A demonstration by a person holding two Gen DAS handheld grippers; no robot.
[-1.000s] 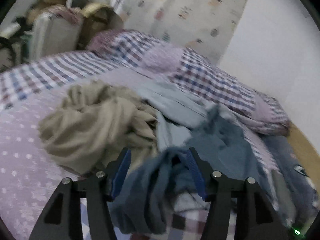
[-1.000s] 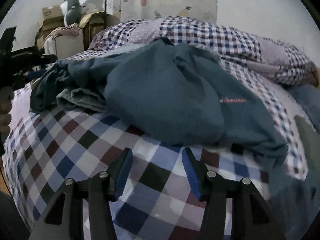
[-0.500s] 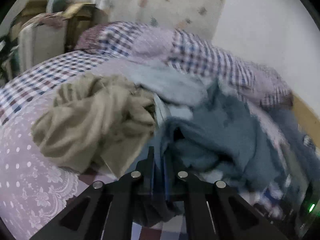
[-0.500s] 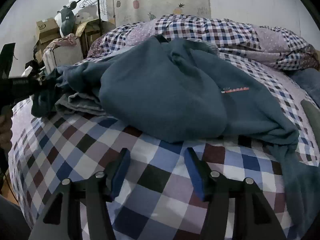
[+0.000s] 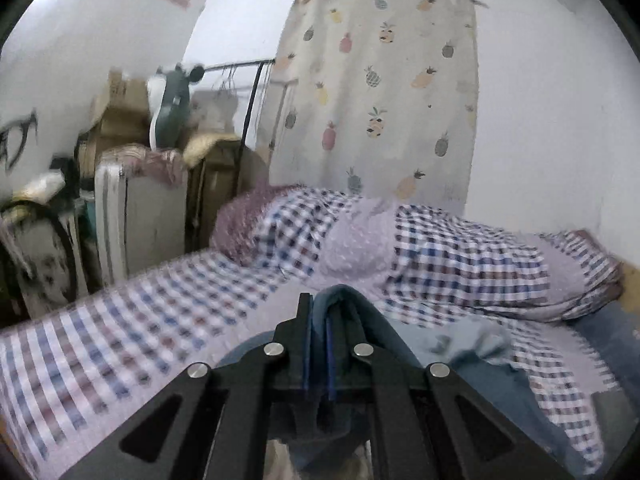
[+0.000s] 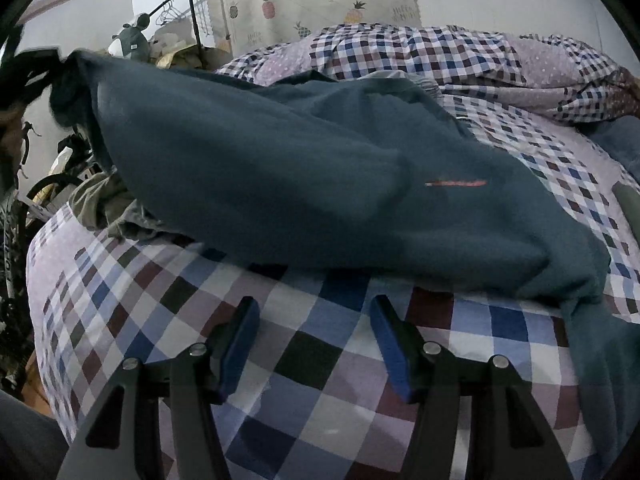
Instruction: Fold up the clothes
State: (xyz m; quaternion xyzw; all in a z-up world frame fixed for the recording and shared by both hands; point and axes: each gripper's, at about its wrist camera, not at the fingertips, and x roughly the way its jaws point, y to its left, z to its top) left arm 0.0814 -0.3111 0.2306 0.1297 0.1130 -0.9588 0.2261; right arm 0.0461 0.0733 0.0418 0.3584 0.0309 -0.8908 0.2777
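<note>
The bed wears a checked cover in blue, maroon and white. On it lie a dark teal garment – one end lifted – and a crumpled olive garment

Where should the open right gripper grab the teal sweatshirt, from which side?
The near edge of the teal sweatshirt, coming in low from the front. It hangs just beyond the right gripper, lifted off the checked bedsheet, while the left gripper holds the far corner up.
</note>
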